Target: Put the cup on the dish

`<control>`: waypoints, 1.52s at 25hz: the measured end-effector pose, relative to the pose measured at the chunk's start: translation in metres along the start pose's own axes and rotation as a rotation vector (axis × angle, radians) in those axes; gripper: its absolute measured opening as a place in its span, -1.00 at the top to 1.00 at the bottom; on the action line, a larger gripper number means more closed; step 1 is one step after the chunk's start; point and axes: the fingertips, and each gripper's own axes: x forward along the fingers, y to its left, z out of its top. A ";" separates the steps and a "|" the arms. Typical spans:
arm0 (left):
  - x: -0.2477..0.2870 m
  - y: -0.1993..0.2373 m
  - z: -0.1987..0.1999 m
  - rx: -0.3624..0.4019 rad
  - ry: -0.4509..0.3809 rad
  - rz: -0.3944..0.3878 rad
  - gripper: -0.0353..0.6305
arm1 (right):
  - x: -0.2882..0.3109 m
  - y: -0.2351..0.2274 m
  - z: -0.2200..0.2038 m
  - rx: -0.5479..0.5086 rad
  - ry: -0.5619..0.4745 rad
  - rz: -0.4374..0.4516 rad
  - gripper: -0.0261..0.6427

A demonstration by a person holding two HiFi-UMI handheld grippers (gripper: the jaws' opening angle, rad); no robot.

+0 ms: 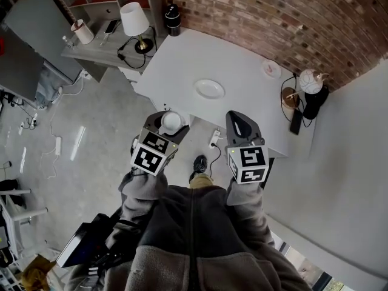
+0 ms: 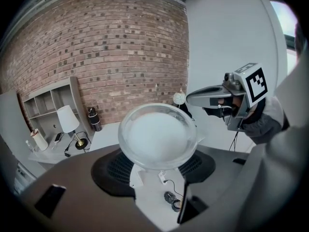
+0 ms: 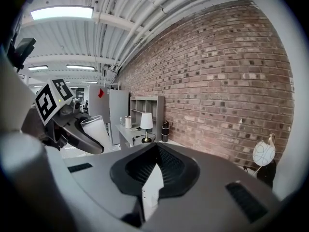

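Left hand-held gripper [image 1: 165, 125]: Its two jaws are closed on the cup. It is held up in the air, out in front of the person.

Cup [image 2: 157, 137]: Clear and a bit milky white. It sits between the two dark pads [image 2: 112, 170] of the left hand-held gripper. One round end faces that gripper's camera. From the head view, the cup hangs over the near edge of the surface.

Right hand-held gripper [image 1: 241, 125]: Its jaws are pulled together, with only a thin crack between them. It holds nothing. It is up in the air beside the left one, with a gap between the two.

Dish [image 1: 209, 89]: White and round. It lies flat near the middle of the surface, well apart from the cup. The cup is not on it yet.

Surface [image 1: 176, 71]: A white table top that stands against a brick wall [image 1: 273, 17].

Small plate [image 1: 271, 68]: Lies on the surface close to the wall, away from the dish.

Lamp [image 1: 134, 20]: Has a white shade. It stands on a grey side table [image 1: 100, 50] to the left of the surface.

Floor [image 1: 91, 132]: Grey, with a few cables on it.

Sleeves [image 1: 142, 190]: Grey and fuzzy, just behind both hand-held grippers.
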 end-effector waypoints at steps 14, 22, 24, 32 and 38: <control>0.111 0.015 0.077 0.077 0.021 -0.035 0.12 | 0.062 -0.109 -0.002 0.041 0.030 0.003 0.91; 0.142 0.021 0.084 0.072 0.057 -0.069 0.12 | 0.084 -0.127 -0.011 0.073 0.068 0.025 0.91; 0.147 0.021 0.086 0.071 0.059 -0.068 0.12 | 0.087 -0.131 -0.015 0.083 0.074 0.027 0.91; 0.166 0.028 0.073 0.060 0.085 -0.095 0.12 | 0.103 -0.127 -0.028 0.097 0.107 0.038 0.91; 0.181 0.032 0.066 0.050 0.094 -0.125 0.12 | 0.116 -0.124 -0.031 0.081 0.113 0.034 0.91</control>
